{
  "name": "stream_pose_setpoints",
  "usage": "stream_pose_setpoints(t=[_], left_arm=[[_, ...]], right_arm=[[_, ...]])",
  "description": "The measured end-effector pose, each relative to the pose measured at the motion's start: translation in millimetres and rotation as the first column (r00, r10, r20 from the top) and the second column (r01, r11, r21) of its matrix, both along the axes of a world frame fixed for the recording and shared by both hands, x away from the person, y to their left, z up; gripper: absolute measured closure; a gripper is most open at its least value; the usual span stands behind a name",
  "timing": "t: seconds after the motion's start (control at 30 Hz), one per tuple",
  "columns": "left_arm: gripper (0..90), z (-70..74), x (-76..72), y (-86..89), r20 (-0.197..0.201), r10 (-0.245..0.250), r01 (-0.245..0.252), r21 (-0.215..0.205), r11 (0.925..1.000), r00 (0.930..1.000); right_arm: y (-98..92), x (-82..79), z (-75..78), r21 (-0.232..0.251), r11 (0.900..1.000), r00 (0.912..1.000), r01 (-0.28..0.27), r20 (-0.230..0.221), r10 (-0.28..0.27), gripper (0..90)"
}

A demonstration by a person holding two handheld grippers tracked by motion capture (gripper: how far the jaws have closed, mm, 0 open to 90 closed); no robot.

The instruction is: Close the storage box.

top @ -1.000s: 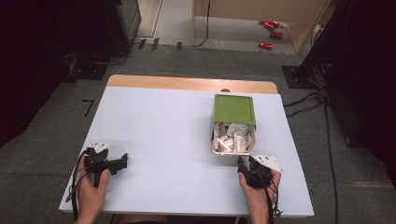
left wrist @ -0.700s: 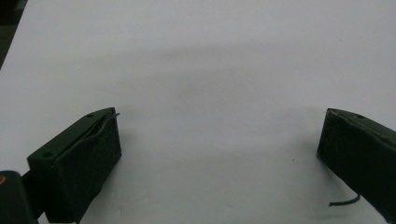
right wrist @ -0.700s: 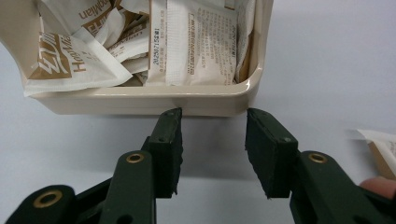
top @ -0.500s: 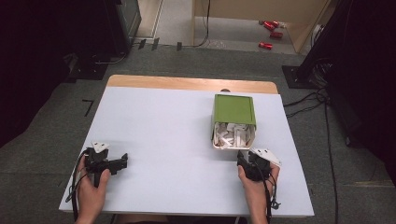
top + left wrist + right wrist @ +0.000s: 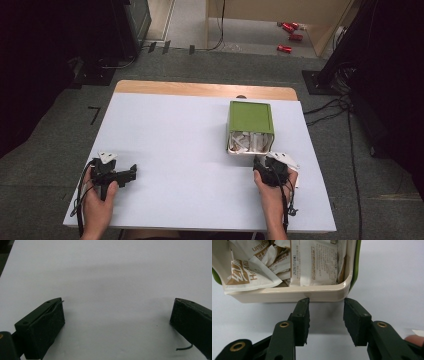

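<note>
At the left side of the high view, the left gripper is resting low over the white table near its front edge, held by the person's left hand. In the left gripper view its two black jaws are standing wide apart, with only bare table between them. Further to the right, the green box is lying on its side with the opening facing the person, and many white sachets are sitting inside its cream rim. At the right, the right gripper is pointing at this rim, its jaws half spread and gripping nothing, tips just beside the rim.
</note>
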State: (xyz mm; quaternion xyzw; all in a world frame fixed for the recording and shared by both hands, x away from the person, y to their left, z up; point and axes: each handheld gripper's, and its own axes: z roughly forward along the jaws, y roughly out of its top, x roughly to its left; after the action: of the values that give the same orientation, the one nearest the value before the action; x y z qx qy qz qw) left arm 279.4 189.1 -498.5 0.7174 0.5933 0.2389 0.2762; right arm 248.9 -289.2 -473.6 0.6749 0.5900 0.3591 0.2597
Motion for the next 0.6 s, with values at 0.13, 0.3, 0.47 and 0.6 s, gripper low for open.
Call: stream_pose_setpoints(t=[0.13, 0.3, 0.47, 0.6], left_arm=[[0.0, 0.0, 0.0, 0.0, 0.0, 0.0, 0.0, 0.0, 1.0, 1.0], [0.0, 0.0, 0.0, 0.0, 0.0, 0.0, 0.0, 0.0, 1.0, 1.0], [0.0, 0.0, 0.0, 0.0, 0.0, 0.0, 0.0, 0.0, 1.0, 1.0], [0.0, 0.0, 0.0, 0.0, 0.0, 0.0, 0.0, -0.001, 1.0, 1.0]], right_arm=[[0.5, 3.1, 0.3, -0.001, 1.0, 1.0, -0.004, -0.003, 0.004, 56.7], [0.0, 2.8, 0.4, -0.001, 1.0, 1.0, -0.006, -0.006, 0.006, 56.0], [-1.9, 1.2, 2.3, 0.0, 1.0, 0.9999, -0.011, 0.01, 0.011, 53.2], [-4.1, -1.6, 7.8, 0.0, 1.0, 0.9997, -0.02, 0.013, 0.02, 45.5]])
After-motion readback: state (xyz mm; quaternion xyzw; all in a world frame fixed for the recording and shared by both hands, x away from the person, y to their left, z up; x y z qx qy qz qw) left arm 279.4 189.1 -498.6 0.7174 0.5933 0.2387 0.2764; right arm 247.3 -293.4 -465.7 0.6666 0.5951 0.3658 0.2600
